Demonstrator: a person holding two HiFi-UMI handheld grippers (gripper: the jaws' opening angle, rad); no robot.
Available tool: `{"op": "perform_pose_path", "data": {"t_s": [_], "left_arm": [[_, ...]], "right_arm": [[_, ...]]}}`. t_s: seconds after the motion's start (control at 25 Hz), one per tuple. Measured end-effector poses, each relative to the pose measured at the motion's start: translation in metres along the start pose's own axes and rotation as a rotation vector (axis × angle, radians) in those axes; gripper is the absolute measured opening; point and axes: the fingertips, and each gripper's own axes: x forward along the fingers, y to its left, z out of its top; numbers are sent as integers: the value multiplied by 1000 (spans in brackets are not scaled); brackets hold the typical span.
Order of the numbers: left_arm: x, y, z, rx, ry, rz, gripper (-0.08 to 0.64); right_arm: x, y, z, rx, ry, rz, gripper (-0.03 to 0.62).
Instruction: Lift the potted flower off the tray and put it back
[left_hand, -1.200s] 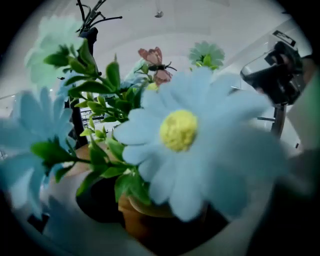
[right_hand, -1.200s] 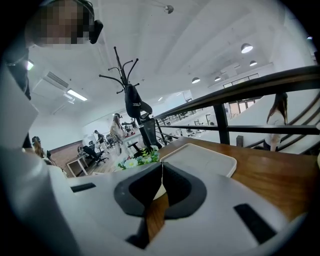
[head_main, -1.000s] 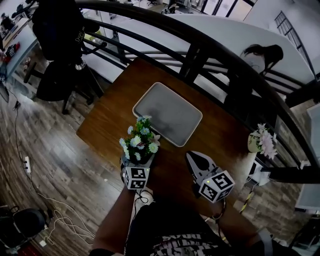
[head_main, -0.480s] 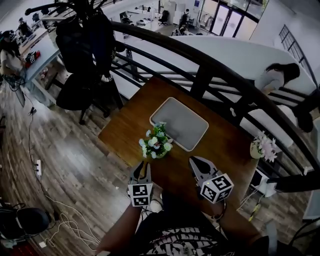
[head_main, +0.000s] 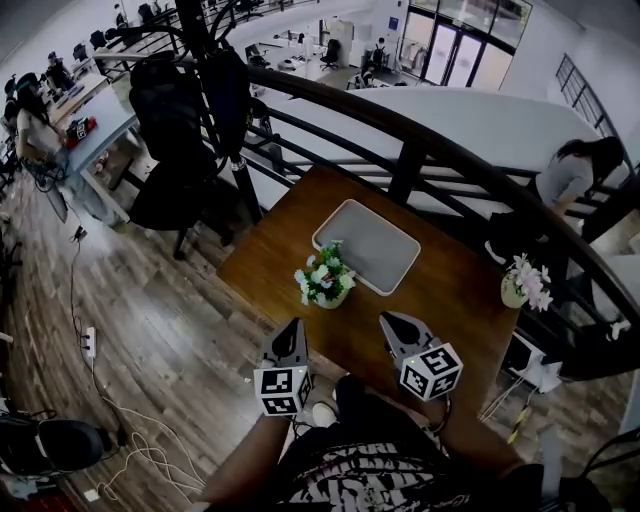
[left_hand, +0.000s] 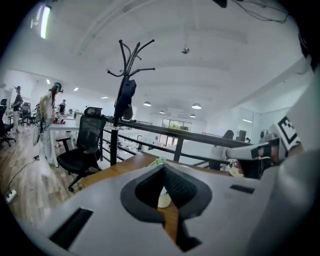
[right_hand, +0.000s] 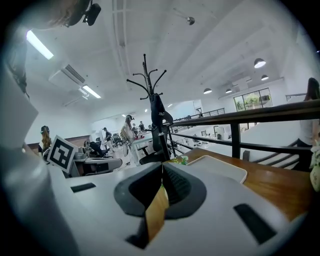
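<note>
The potted flower (head_main: 323, 278), white and green blooms in a pale pot, stands on the wooden table (head_main: 450, 290) just off the near left corner of the grey tray (head_main: 372, 245), which holds nothing. My left gripper (head_main: 294, 328) hovers near the table's front edge, apart from the pot. Its jaws have just been closing and now meet with nothing between them. In the left gripper view (left_hand: 163, 168) the pot (left_hand: 163, 200) peeks out behind the jaws. My right gripper (head_main: 389, 321) floats to the right, shut and empty; in its own view (right_hand: 162, 167) the tray (right_hand: 220, 167) lies ahead.
A second flower pot (head_main: 525, 283) stands at the table's right edge. A black railing (head_main: 420, 150) curves behind the table. An office chair (head_main: 175, 150) and a coat rack (left_hand: 127, 95) stand to the left on the wood floor.
My left gripper has let go of the flower pot, pulled back and upward, and its jaws have shut. The right gripper has also drawn back. The flower stays on the table beside the tray.
</note>
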Motion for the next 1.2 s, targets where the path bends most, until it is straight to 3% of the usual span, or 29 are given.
{"op": "perform_pose_path", "data": {"t_s": [0.56, 0.84, 1.2], "left_arm": [[-35, -16, -9, -36, 3, -32, 8], [-31, -28, -21, -37, 34, -50, 8], [-19, -72, -35, 0, 87, -42, 8]], "right_arm": [[-49, 22, -15, 10, 22, -27, -2], [-59, 12, -11, 5, 24, -51, -2], [-80, -16, -15, 33, 42, -10, -2]]}}
